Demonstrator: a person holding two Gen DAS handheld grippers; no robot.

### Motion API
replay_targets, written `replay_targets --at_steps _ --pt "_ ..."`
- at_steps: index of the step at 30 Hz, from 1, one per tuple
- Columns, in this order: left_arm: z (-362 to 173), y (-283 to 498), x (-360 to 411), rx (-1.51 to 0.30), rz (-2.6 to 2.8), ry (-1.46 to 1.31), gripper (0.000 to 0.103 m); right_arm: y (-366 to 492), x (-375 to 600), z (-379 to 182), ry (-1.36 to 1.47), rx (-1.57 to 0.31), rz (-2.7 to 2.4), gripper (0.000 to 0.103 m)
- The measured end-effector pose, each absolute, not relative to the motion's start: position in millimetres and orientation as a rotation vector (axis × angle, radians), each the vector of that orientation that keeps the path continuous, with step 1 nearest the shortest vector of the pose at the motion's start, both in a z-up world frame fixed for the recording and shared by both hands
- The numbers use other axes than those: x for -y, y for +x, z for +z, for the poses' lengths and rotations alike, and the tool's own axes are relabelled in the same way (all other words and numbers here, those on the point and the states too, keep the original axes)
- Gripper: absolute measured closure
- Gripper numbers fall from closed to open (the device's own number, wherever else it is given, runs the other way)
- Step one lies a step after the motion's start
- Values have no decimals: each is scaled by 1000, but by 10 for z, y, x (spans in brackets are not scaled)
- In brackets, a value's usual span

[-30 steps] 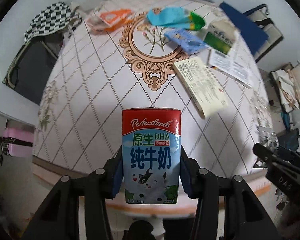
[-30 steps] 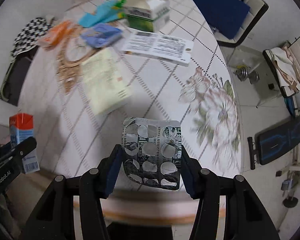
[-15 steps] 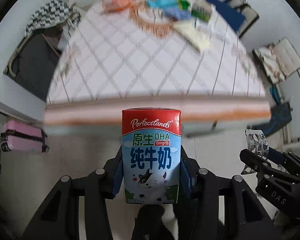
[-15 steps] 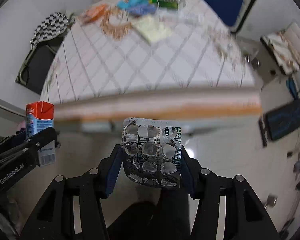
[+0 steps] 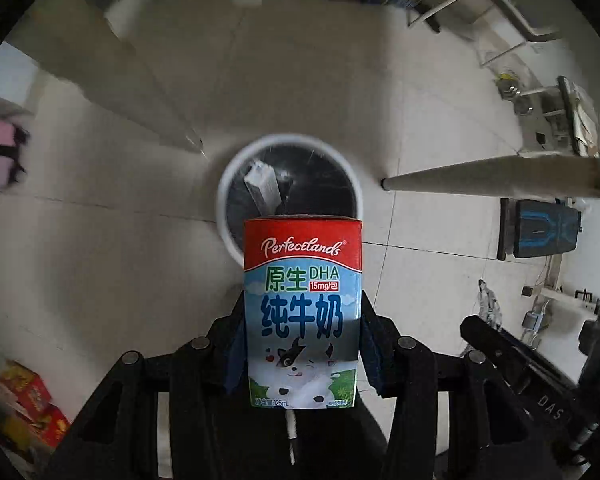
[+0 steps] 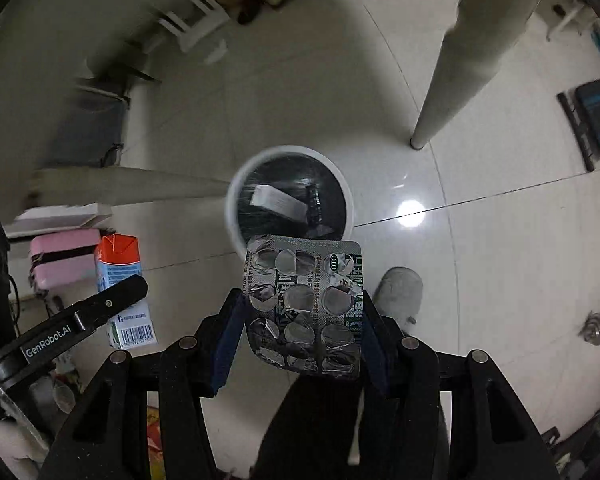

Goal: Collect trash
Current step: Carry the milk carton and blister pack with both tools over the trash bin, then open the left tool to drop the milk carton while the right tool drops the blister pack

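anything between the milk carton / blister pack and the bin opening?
Nothing visible. The left gripper holds the milk carton and the right gripper the empty blister pack, both above the open white trash bin. No lid; inside lie only a light carton and the dark liner.

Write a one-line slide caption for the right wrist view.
Right gripper holds an empty blister pack above the white trash bin on the tiled floor.

The carton point(image 5: 302, 312) is printed card with a slight sheen; the blister pack point(image 6: 304, 304) is crinkled, shiny foil. The bin point(image 6: 232, 200) looks like white plastic lined with glossy black film. Floor tiles point(image 6: 500, 260) are polished and reflective. Gripper pads point(image 6: 228, 344) look like matt blue rubber.
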State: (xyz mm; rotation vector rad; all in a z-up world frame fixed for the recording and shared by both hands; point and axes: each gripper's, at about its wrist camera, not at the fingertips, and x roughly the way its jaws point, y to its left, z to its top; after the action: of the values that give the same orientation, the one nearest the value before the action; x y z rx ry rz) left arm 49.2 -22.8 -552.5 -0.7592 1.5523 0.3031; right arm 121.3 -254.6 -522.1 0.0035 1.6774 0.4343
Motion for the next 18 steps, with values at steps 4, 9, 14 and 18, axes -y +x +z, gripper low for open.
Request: replay_targets --at_steps 4,9,14,18 --pt "-6318 662 139 -1577 255 -845 57 1326 2439 -6086 -4 -1704 447 47" --pt "-6949 739 78 -1616 240 -885 21 1438 2286 -6908 -27 -1730 471 46" --pt "-6998 645 27 -1624 300 -828 7 1499 2275 -7336 22 -1770 530 9" --pt "-6809 565 50 -1612 404 -667 7 1465 2255 -7297 -72 -1749 510 3"
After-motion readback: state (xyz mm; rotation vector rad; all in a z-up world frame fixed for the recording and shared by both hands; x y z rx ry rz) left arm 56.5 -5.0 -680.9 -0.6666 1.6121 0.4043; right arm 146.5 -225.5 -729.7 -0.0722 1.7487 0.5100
